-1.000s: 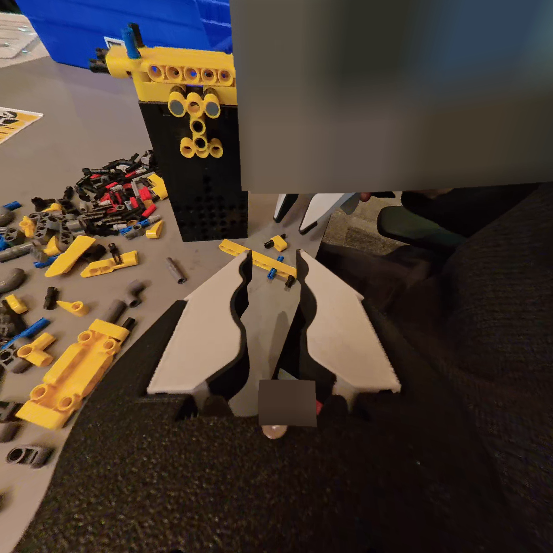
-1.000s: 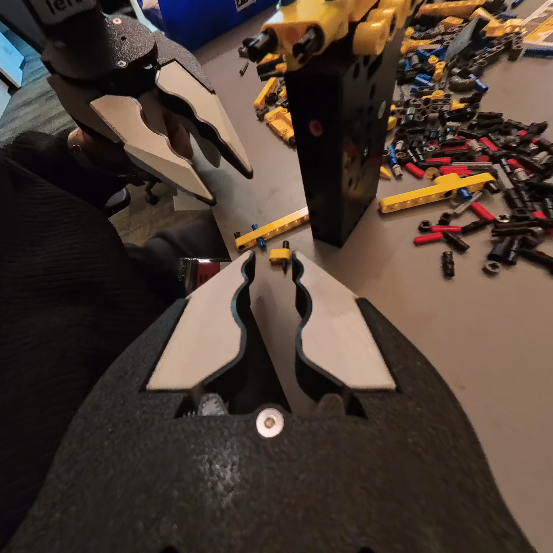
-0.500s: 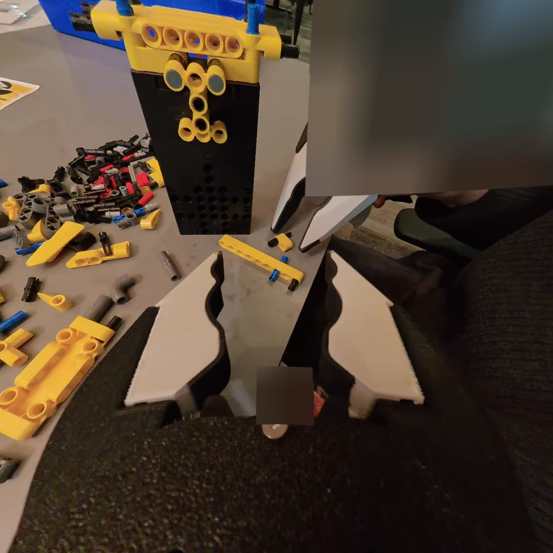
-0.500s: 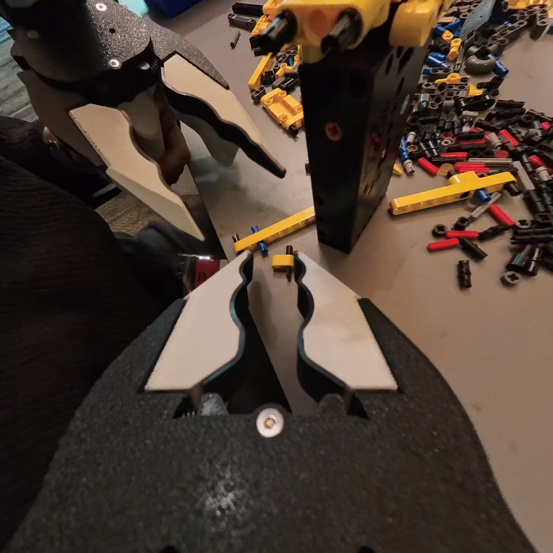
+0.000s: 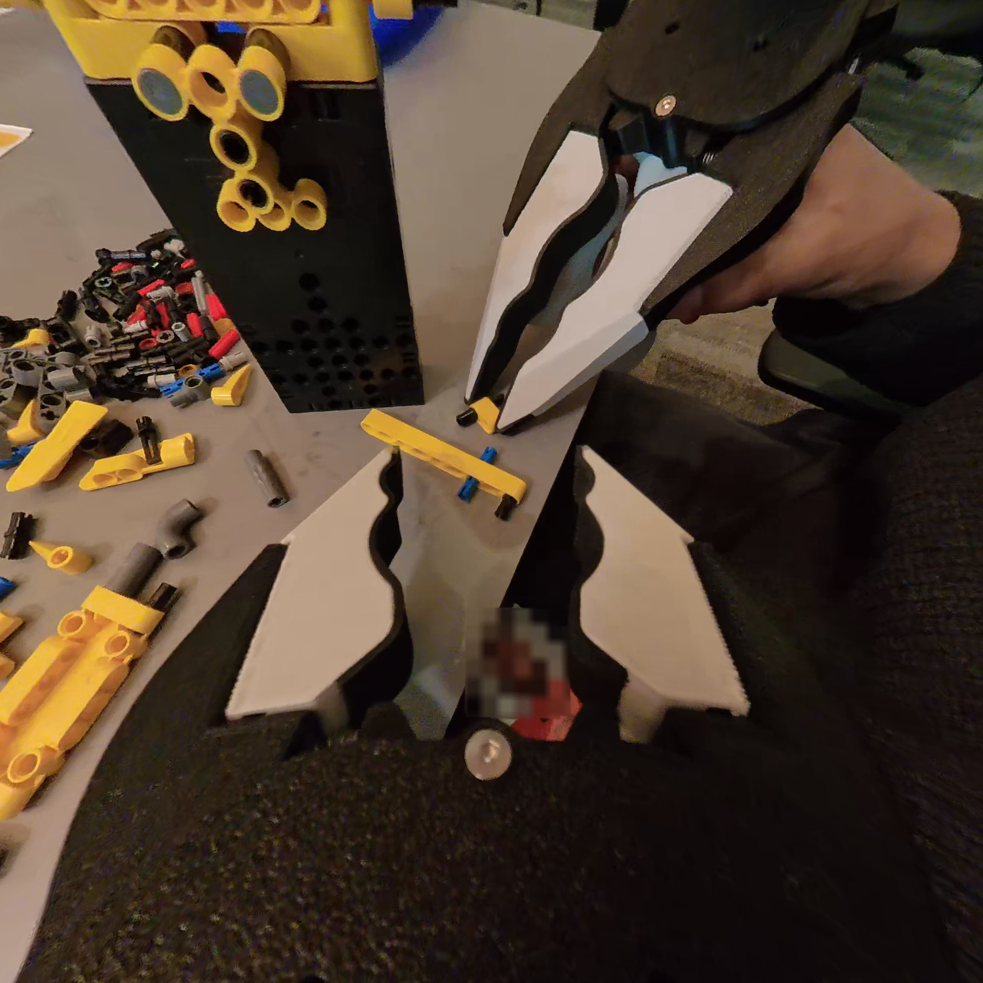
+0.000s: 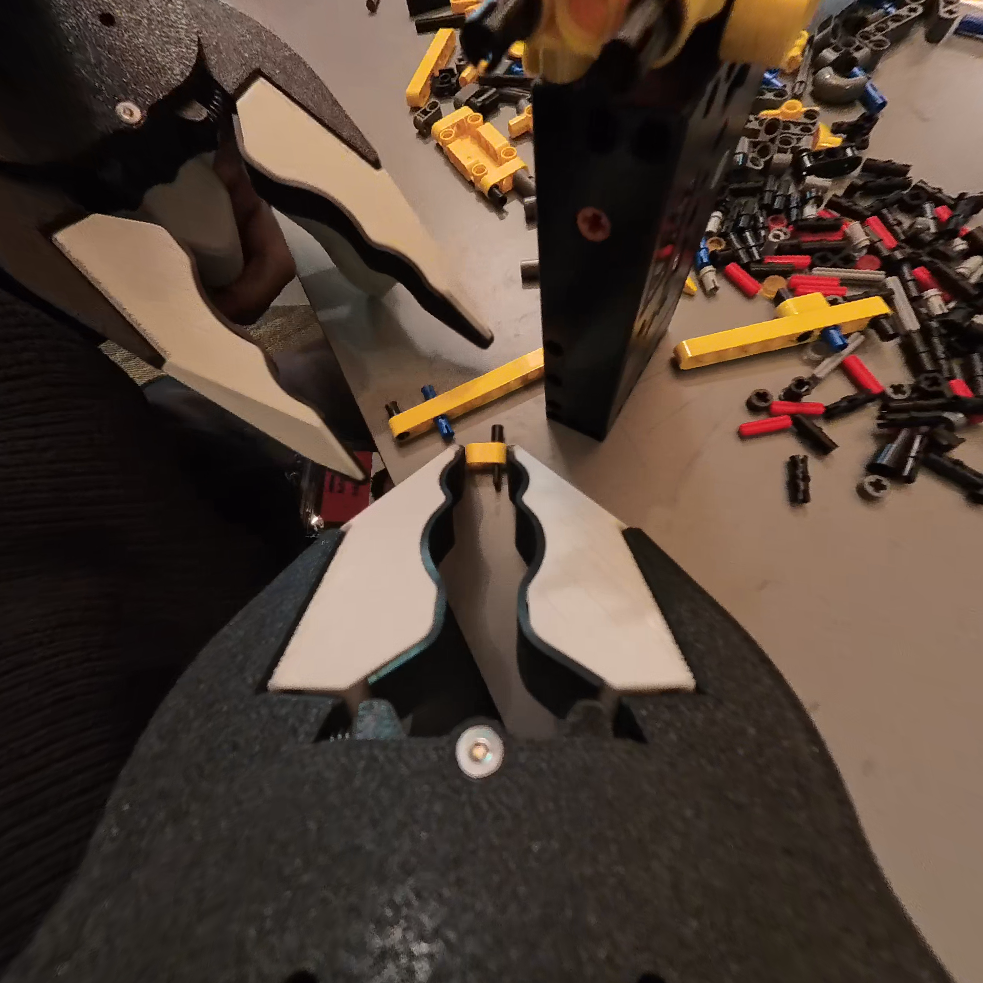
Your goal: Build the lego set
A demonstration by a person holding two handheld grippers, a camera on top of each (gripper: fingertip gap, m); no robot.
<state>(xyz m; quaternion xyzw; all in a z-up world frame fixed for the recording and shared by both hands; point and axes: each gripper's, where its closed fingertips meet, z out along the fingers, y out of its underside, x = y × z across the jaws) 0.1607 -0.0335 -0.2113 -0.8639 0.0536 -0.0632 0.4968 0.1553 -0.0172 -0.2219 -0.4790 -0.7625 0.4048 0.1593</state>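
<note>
Yellow plastic, a small connector piece [image 6: 484,456] with a thin black pin through it, was seen pinched between the tips of the right gripper [image 6: 485,458], whose jaws were drawn nearly together on it. The piece sat low at the near corner of the grey table [image 6: 744,585]; whether it still touched the surface could not be told. It was judged light, rigid and smooth, liable to twist or slip from a tip grip; hold was best taken across its flat yellow sides, clear of the pin. In the left wrist view the same piece [image 5: 485,408] was visible at the right gripper's tips [image 5: 492,417].

The left gripper [image 5: 486,452] was held wide open and empty, hovering over the table edge. Nearest to it lay a long yellow beam [image 5: 441,457] carrying a blue pin [image 5: 476,481] and a black pin at one end, just beside the held piece. Beyond stood an upright black block [image 5: 298,255] topped by a yellow assembly [image 5: 213,48]. A heap of loose black, red and grey parts [image 5: 138,340] lay farther off on the table.
</note>
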